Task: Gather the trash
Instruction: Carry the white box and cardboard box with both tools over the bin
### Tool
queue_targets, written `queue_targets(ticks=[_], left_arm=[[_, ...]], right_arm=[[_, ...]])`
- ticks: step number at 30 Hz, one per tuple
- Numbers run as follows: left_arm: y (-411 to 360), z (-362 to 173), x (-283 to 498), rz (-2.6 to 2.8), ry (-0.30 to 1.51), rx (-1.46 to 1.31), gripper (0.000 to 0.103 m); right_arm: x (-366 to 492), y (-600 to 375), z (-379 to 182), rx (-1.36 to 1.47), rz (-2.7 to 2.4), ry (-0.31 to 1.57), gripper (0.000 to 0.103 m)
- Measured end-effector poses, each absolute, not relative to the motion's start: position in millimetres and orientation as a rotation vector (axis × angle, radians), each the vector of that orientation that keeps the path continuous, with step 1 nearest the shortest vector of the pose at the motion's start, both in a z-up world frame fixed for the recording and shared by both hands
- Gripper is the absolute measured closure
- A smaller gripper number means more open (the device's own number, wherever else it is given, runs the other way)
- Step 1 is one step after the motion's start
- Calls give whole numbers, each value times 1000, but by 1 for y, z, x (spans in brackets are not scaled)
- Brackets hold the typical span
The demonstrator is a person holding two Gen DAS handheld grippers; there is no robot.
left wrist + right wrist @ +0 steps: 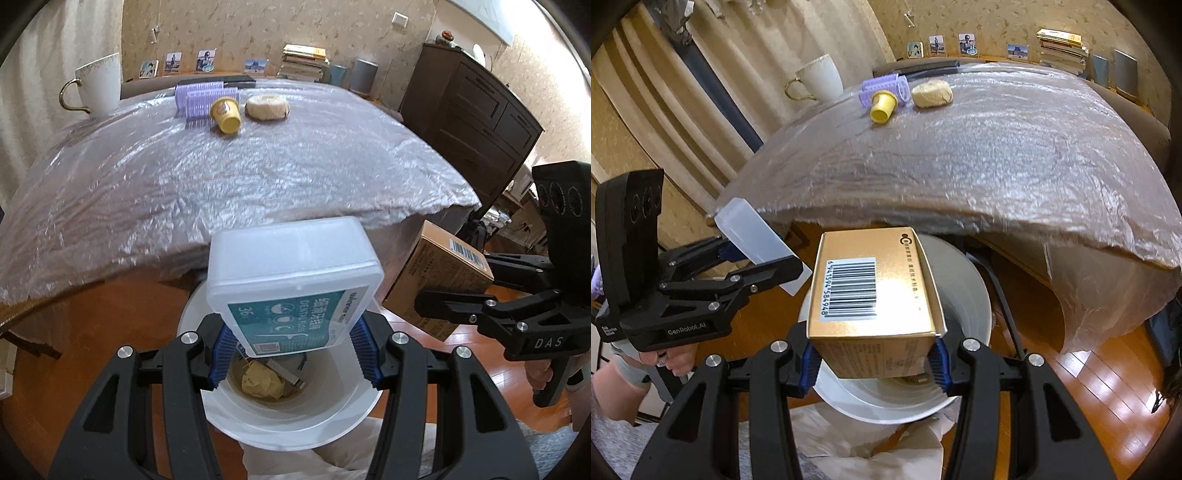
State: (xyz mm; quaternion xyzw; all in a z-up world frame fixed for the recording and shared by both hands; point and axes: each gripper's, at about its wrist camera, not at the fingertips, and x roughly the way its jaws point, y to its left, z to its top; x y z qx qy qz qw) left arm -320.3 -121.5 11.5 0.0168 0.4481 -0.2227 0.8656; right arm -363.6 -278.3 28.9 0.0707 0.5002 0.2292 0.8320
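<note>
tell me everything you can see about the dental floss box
The dental floss box is a flat rectangular case of frosted white plastic, closed, with a teal label reading "DENTAL FLOSS". It is clamped between the blue pads of the left hand-held gripper, tilted with its label end down, in the air above the open white trash bin. Nothing else touches it.

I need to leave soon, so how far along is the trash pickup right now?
Done: crumpled yellow paper already lies in the white bin. In hand: the left gripper holds a dental floss box over it, and the right gripper holds a gold carton. Left: a yellow cup and wrapped round item on the table.
</note>
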Motion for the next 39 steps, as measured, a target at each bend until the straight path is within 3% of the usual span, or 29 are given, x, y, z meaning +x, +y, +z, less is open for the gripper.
queue_targets(ticks=[39], left_arm=[[-114,-62,-331,-320,1121,88,48]], right_arm=[[-357,-248,-34,4,502,1216,56]])
